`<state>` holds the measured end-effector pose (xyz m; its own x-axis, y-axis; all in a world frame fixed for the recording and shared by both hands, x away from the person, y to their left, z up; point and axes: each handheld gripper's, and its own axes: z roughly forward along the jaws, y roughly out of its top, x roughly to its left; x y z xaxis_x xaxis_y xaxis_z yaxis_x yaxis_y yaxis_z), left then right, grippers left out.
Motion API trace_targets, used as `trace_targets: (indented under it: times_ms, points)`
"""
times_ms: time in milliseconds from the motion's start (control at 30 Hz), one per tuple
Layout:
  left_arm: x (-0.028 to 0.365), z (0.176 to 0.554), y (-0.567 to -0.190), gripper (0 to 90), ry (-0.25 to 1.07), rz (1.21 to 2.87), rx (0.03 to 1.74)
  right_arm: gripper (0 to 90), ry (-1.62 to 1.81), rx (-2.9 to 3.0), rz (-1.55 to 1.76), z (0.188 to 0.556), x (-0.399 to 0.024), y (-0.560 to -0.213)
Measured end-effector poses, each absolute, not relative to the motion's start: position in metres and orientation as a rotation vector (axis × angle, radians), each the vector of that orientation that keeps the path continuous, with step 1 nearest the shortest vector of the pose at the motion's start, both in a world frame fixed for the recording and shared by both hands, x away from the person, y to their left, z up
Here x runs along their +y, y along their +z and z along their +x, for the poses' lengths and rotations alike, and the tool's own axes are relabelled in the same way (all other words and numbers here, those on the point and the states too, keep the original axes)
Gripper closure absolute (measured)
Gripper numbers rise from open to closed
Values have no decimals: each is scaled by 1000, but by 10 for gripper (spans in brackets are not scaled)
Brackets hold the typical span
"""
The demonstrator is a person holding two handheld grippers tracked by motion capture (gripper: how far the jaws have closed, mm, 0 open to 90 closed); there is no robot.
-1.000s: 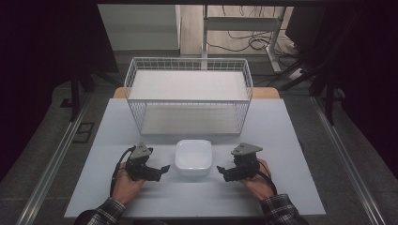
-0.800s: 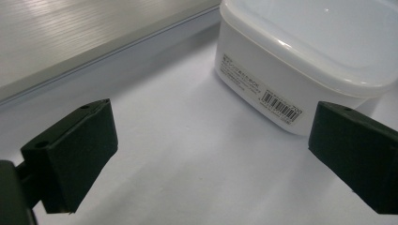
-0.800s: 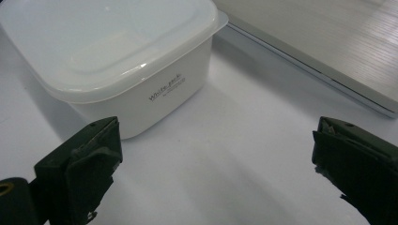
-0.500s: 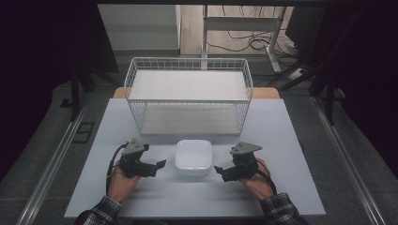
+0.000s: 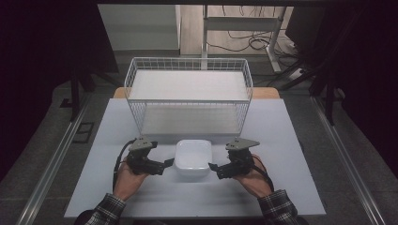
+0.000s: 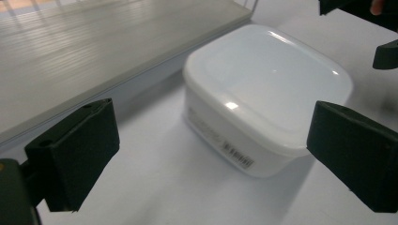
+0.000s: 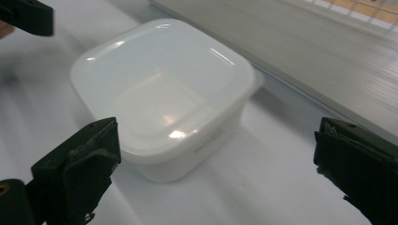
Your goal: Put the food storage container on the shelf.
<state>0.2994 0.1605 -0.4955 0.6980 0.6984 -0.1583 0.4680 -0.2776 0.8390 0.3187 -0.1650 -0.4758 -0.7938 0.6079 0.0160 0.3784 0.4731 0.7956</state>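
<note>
A white square container with a lid (image 5: pixel 193 158) stands on the pale table (image 5: pixel 281 140), just in front of a wire basket. My left gripper (image 5: pixel 168 163) rests at its left side, open, jaws pointing at it. My right gripper (image 5: pixel 212 167) rests at its right side, open too, and also faces it. In the left gripper view the container (image 6: pixel 267 89) lies ahead between the wide-spread jaws of the left gripper (image 6: pixel 211 157), untouched. The right gripper view has the container (image 7: pixel 164 93) ahead of the right gripper (image 7: pixel 216 168), whose jaws stand far apart.
A white wire basket (image 5: pixel 187 60) with a pale board inside stands behind the container, near the table's far edge. Its board (image 6: pixel 94 47) runs close along the container's far side. Dark floor and cables lie beyond the table.
Both hands have shifted slightly while staying on either side of the container. The left gripper edged back toward it. The container has not moved.
</note>
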Motion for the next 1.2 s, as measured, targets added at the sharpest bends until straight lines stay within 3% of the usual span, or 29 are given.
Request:
trace_targets:
  times_ms: [367,900,933,1033,1167,1200]
  points:
    - [140,307,-498,10,233,1941,875,0,1228,2496,875,321,-148,-478]
    - [125,326,-510,28,162,1998,885,90,1223,2553,999,341,-134,-490]
    - [125,324,-511,60,121,1982,878,136,1241,2573,1009,341,-136,-490]
    - [125,321,-510,89,128,1986,886,143,1244,2573,1020,340,-136,-490]
    - [130,314,-507,233,118,1974,915,187,1230,2560,1032,334,-137,-488]
    - [133,313,-506,233,109,1969,929,206,1225,2560,1035,332,-137,-487]
